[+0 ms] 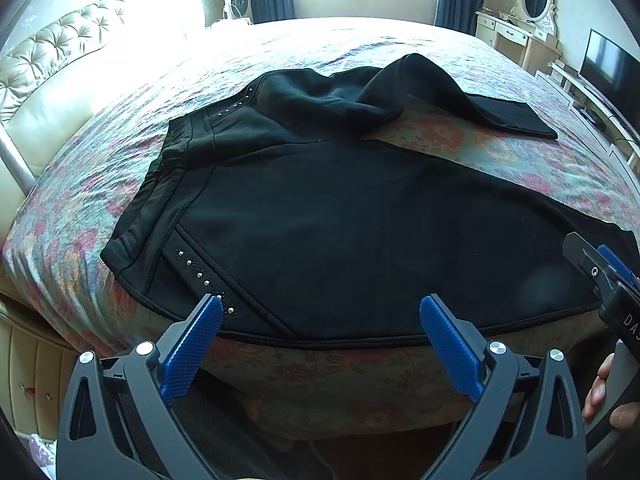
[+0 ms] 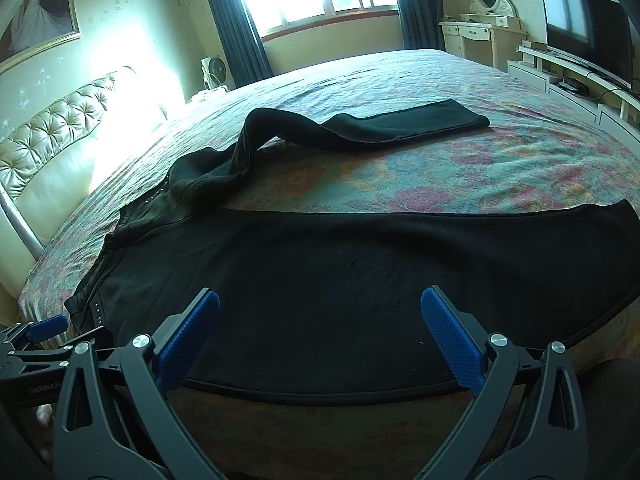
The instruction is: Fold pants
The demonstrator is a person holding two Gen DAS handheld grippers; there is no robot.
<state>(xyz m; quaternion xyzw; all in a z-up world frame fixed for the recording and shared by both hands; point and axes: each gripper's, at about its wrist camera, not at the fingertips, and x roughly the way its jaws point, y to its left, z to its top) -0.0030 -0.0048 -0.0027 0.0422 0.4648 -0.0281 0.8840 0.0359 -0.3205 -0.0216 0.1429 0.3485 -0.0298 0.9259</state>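
Both wrist views close, angled down across bed (image 1: pixel 520 160) – shared: black pants (image 1: pixel 360 220), window wall.

The pants (image 1: pixel 340 216) are black, of a soft, matte cloth, and lie unfolded on the flowered bedspread (image 1: pixel 520 156). The waistband (image 1: pixel 160 184) points left, with a row of small silver studs (image 1: pixel 196 270) along the near pocket seam. The near leg lies flat along the bed's near edge, reaching right. The far leg (image 2: pixel 400 124) is rumpled and humped, and its cuff lies flat further back.

Black grippers (image 1: pixel 320 308) — blue textured pads, silver screws.
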